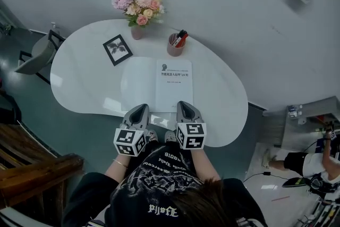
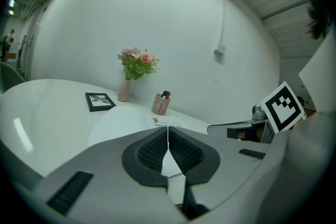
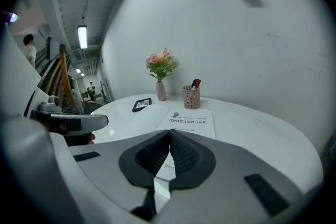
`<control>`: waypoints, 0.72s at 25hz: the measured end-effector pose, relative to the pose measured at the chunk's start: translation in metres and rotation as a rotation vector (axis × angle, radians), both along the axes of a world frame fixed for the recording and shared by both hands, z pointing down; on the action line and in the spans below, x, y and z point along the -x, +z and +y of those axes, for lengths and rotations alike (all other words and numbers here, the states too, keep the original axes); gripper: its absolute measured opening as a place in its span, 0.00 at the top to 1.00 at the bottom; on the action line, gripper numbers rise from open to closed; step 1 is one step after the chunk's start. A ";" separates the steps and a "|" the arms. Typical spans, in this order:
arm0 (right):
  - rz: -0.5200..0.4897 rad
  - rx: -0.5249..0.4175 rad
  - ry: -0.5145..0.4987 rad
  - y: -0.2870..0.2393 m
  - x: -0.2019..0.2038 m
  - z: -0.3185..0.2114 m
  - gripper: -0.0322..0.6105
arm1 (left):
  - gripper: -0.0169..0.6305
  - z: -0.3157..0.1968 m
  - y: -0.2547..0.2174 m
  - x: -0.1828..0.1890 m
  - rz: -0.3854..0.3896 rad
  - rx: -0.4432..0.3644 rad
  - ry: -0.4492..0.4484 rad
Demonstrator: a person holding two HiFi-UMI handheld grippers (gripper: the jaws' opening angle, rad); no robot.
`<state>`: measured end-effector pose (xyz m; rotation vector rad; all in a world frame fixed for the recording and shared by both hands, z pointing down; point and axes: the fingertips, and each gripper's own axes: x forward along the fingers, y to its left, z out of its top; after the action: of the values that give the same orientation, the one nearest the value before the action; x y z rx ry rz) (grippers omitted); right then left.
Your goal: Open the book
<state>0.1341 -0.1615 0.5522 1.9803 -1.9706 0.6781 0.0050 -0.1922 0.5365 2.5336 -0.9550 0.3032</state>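
Book [image 1: 172,85] open, right hand-held gripper [image 3: 169,136] closed, empty

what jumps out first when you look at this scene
The book lies open at the centre of the white table, its printed page on the right. A vase of pink flowers stands behind it; the left gripper and right gripper sit shut at its near edge.

A flower vase [image 1: 139,13], a framed picture [image 1: 117,50] and a cup [image 1: 176,45], perhaps of pens, stand on a white table [image 1: 79,77].
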 end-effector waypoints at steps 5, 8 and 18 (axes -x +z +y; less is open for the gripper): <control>0.018 -0.003 -0.032 0.002 0.002 0.001 0.91 | 0.94 0.002 0.001 -0.002 -0.003 0.004 -0.009; 0.053 -0.004 -0.056 0.004 0.001 0.003 0.91 | 0.94 0.004 0.002 -0.004 -0.003 0.009 -0.013; 0.072 -0.005 -0.082 0.006 -0.012 0.005 0.91 | 0.94 0.009 0.003 -0.015 0.006 0.009 -0.037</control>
<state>0.1459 -0.1560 0.5583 1.8883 -2.0001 0.5740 0.0198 -0.1828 0.5396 2.5045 -0.9957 0.2881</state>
